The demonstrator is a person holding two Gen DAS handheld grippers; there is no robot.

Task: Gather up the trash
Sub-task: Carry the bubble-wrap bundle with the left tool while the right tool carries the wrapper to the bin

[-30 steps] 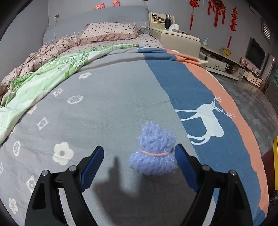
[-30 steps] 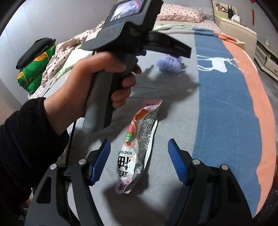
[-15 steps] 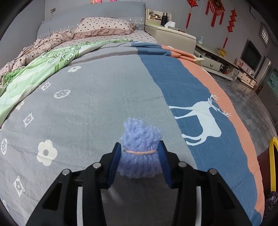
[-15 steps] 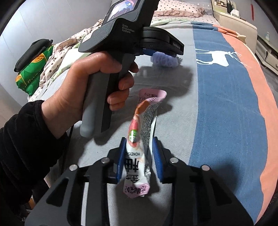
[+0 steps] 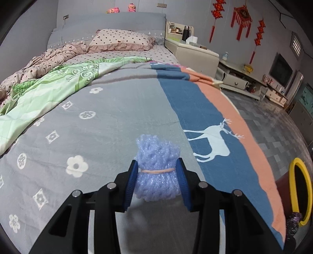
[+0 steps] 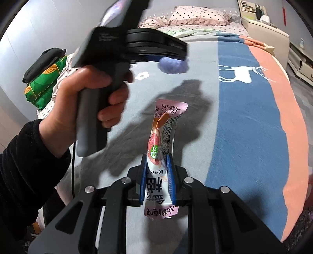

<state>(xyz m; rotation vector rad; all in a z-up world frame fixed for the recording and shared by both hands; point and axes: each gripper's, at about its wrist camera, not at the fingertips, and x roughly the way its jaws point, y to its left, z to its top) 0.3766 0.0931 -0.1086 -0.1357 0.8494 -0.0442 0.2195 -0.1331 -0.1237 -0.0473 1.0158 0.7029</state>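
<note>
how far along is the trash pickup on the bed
Done: both pieces are grabbed. The left tongs squeeze the purple foam bundle, and the right tongs pinch the pink snack wrapper; both sets of jaws are closing on them.
In hand: each piece looks raised off the bedspread.
Left: dropping them in a bin. A yellow-rimmed container beside the bed may be it.

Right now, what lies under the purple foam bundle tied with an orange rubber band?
Grey blanket shows around the purple foam bundle, clamped in the left gripper; the patch directly beneath is covered.

Deer-patterned blanket [image 5: 121, 109], polka-dot pillow [image 5: 121, 40], green quilt [image 5: 49, 91], red wall ornaments [image 5: 241, 18]
</note>
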